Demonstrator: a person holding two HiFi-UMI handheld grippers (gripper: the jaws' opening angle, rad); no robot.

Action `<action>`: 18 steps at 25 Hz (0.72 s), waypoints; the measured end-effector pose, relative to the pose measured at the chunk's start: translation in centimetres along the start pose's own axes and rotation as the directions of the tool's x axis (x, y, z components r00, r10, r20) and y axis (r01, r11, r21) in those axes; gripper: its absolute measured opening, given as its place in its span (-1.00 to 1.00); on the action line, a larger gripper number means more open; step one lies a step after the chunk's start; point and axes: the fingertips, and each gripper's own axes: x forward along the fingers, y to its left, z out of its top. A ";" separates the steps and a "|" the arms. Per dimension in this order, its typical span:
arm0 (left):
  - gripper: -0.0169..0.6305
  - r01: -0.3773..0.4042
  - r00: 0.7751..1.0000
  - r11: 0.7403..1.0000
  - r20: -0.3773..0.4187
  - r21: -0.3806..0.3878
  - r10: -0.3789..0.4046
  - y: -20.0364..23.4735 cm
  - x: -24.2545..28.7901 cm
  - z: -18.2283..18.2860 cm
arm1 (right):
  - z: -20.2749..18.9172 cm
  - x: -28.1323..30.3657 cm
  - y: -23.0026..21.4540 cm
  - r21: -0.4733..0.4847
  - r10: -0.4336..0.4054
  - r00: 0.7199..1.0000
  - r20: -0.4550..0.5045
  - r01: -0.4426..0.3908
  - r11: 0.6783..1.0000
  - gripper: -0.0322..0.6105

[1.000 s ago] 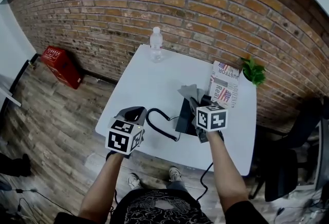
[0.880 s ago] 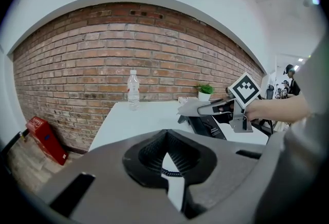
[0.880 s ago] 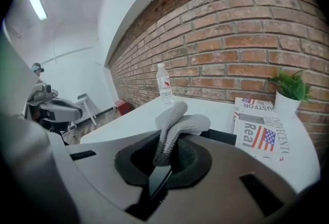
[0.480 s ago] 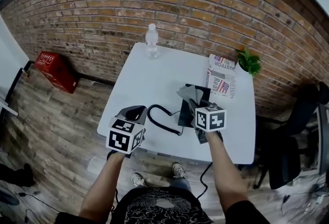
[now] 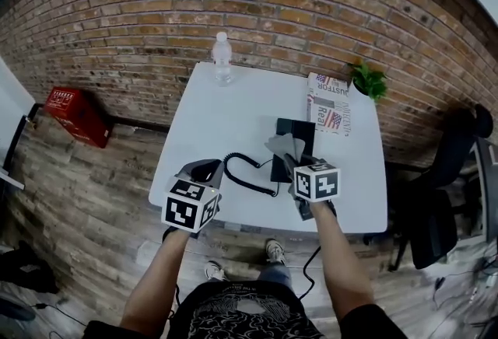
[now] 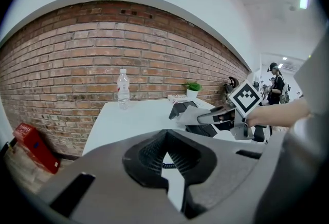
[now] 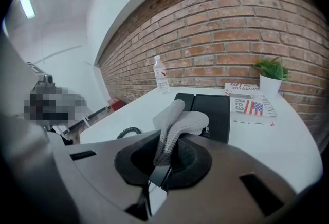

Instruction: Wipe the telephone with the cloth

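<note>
Your right gripper [image 7: 165,152] is clamped on the grey cloth [image 7: 180,123]. The fabric is pinched between the jaws and bunches out ahead of them in a folded lobe. From the head view, take the white table [image 5: 226,120] as a dial with your own edge at 6 o'clock. That gripper [image 5: 299,164] then sits at about 5 o'clock, and the cloth [image 5: 284,146] hangs over the near end of the black telephone [image 5: 296,130]. I cannot tell whether the cloth actually touches it.

The telephone lies flat just right of the table's centre, at roughly 3 o'clock, with its long side running away from you. Its coiled cord [image 5: 245,174] loops off the near end toward 7 o'clock.

Your left gripper [image 5: 204,169] is over the table edge at about 7 o'clock, just beside the end of that cord. In the left gripper view its jaws [image 6: 164,141] are drawn together at the tips with nothing clamped between them. Only a bit of cord and white tabletop show through the slit below the tips.

A clear water bottle [image 5: 222,57] stands upright at the far corner, at 11 o'clock. A printed magazine [image 5: 328,103] lies flat at 1 o'clock, just beyond the telephone. A small potted plant [image 5: 367,81] stands beside it at the far right corner.
</note>
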 end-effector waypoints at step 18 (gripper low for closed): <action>-0.93 0.090 0.996 0.994 -0.014 0.061 -0.089 -1.0 -1.6 -1.6 | -5.2 -1.7 2.0 0.060 -0.069 0.997 -0.025 0.070 0.996 -0.87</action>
